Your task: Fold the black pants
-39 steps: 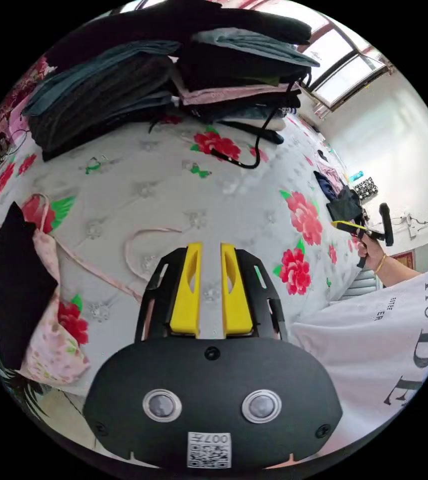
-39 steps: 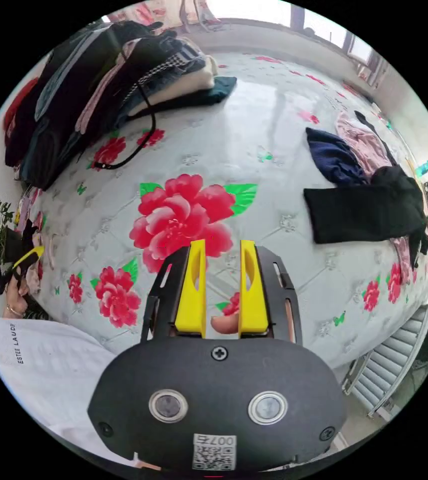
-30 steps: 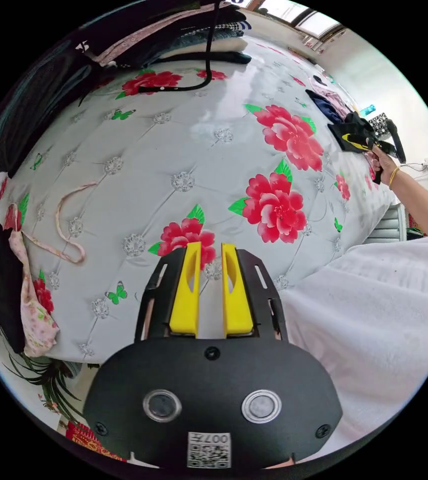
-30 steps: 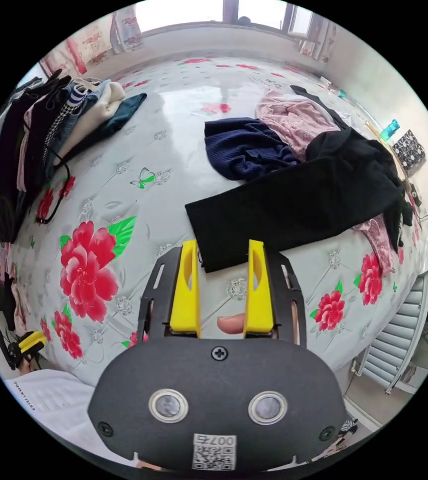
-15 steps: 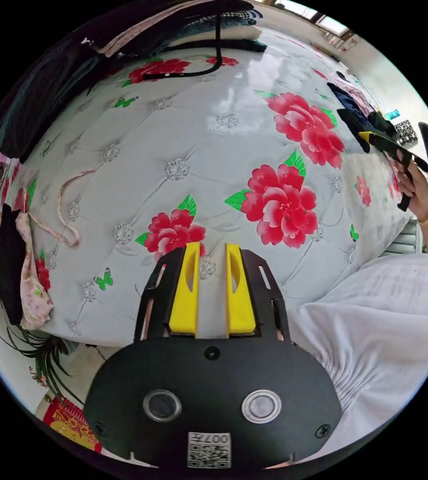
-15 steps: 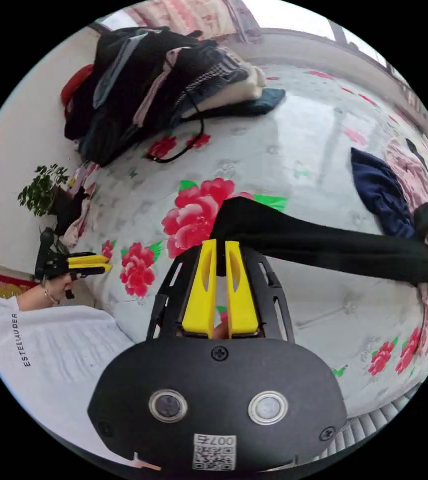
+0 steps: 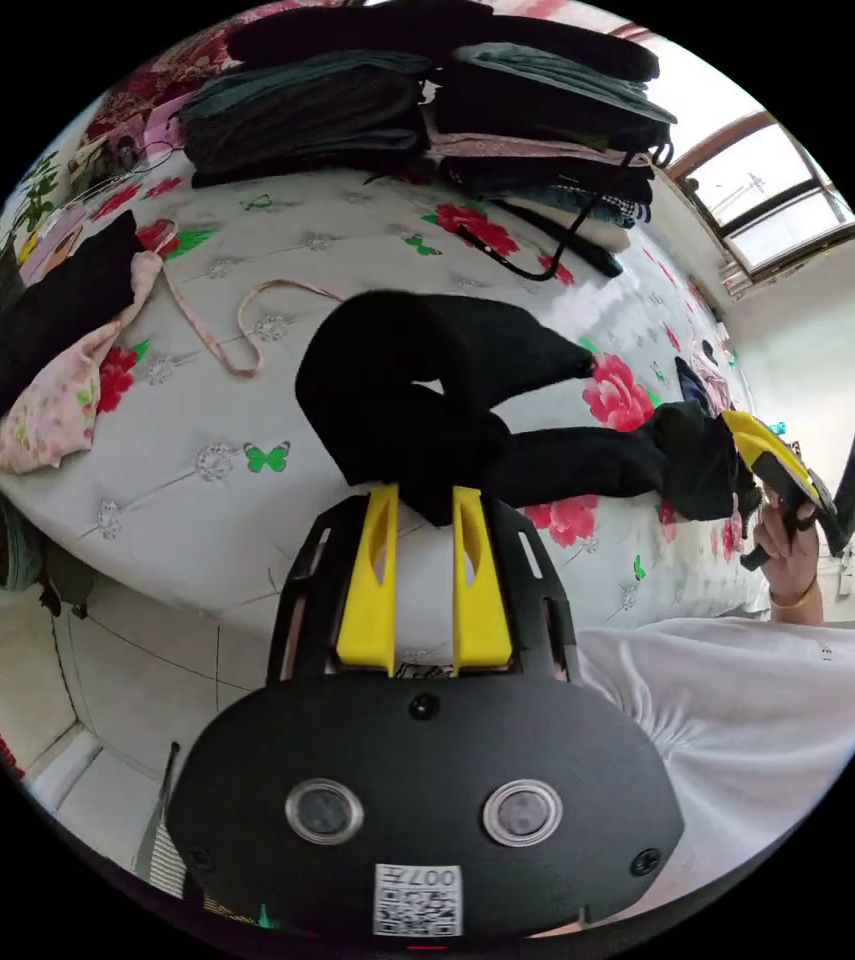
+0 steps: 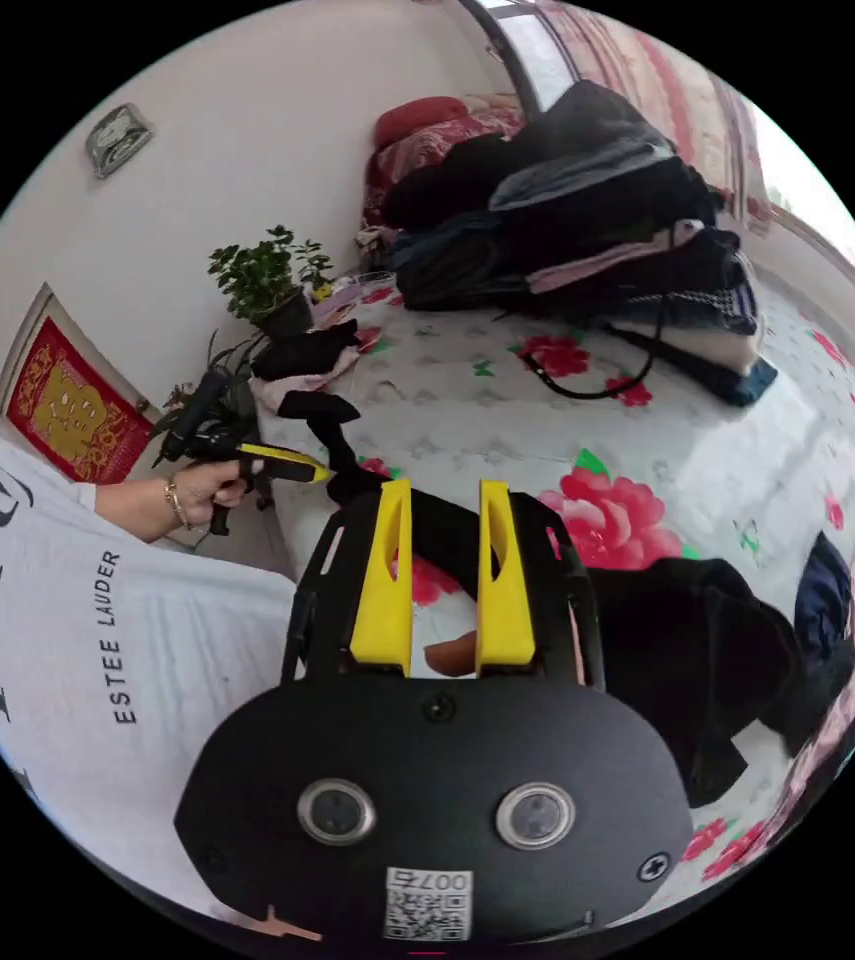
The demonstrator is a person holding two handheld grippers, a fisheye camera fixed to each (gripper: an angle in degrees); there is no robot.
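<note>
The black pants (image 7: 397, 380) lie bunched on the flowered bed (image 7: 197, 480), one end raised between the tips of my left gripper (image 7: 424, 500), whose jaws press on it. In the right gripper view the left gripper (image 8: 312, 468) holds that end up off the bed, and the rest of the pants (image 8: 687, 640) lies heaped at the lower right. My right gripper (image 8: 444, 495) stands open just above the pants, with black cloth showing past its jaws. In the left gripper view the right gripper (image 7: 747, 425) sits beside the far heap.
A tall stack of folded clothes (image 7: 427, 100) fills the far side of the bed, also seen as the stack (image 8: 587, 230). A pink garment (image 7: 47, 400) and a pink strap (image 7: 237, 330) lie at the left edge. A plant (image 8: 267, 275) stands past the bed's corner.
The right gripper dragged the pants leg across the bed towards the left gripper, then opened. The left gripper has taken hold of that end and lifted it.
</note>
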